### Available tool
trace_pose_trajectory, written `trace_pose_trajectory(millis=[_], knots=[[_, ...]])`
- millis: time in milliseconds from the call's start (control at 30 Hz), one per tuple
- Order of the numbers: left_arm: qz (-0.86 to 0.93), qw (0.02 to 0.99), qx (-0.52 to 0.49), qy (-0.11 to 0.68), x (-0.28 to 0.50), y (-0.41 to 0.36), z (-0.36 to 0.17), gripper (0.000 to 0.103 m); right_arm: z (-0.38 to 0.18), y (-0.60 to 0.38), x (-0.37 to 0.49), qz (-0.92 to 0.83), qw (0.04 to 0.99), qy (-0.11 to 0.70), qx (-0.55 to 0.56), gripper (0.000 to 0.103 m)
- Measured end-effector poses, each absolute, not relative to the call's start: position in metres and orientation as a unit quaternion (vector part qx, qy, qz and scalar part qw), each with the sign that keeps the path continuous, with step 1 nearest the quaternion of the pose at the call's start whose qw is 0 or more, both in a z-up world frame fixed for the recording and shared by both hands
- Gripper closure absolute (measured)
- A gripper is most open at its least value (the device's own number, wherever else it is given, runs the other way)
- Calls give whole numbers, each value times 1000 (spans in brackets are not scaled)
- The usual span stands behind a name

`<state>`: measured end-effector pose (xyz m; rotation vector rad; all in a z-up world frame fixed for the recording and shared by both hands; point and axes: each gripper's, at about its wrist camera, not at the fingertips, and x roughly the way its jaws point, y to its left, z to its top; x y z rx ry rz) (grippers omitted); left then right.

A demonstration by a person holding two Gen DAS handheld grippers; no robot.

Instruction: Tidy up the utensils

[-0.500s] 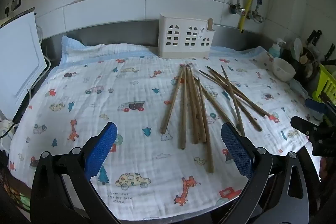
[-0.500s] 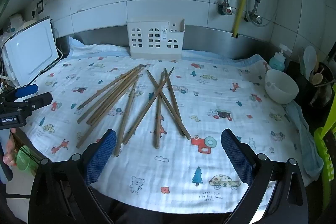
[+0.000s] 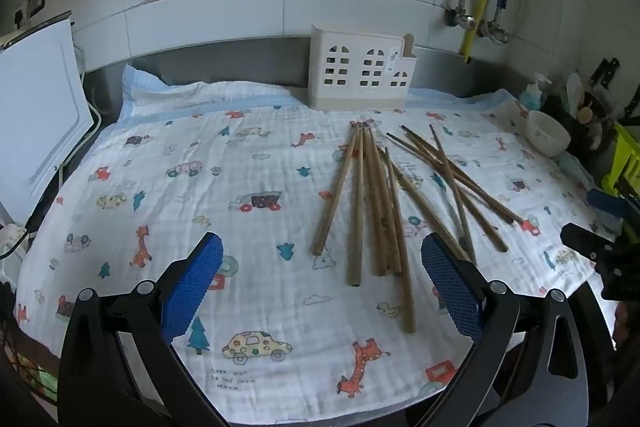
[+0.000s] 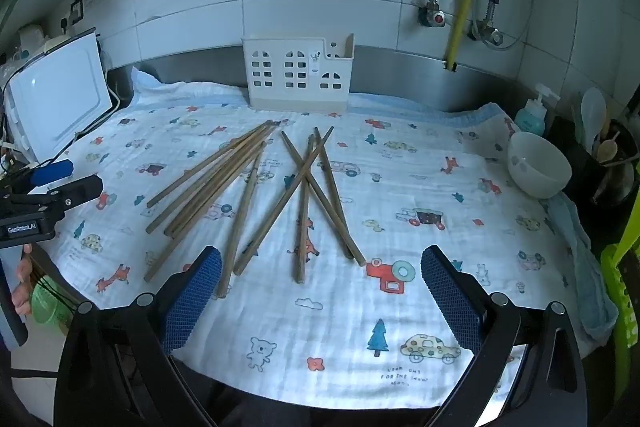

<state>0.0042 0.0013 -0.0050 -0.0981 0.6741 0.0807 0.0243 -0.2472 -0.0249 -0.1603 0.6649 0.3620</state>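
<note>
Several brown wooden chopsticks (image 3: 378, 203) lie loose on a printed cloth (image 3: 208, 187), fanned out in two rough bundles (image 4: 248, 195). A white utensil holder (image 3: 360, 71) with window cut-outs stands against the back wall (image 4: 298, 75). My left gripper (image 3: 322, 279) hovers open above the cloth's near edge, just short of the chopsticks' near ends, nothing between its blue pads. My right gripper (image 4: 320, 291) is also open and empty, near the front edge below the chopsticks. Each gripper shows at the other view's side edge.
A white bowl (image 4: 538, 163) sits at the cloth's right edge beside a soap bottle (image 4: 532, 115) and a dark pot of spoons (image 4: 608, 163). A white board (image 4: 60, 99) leans at the left. Pipes run down the tiled wall. A green rack (image 4: 624, 287) stands far right.
</note>
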Motion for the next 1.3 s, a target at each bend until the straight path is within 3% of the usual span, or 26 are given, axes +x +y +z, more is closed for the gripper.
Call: trace_pose_trajectory(millis=[1300], knots=[[38, 934, -40, 352, 14, 9, -24, 5, -36, -248, 34, 177, 923, 336, -68, 6]])
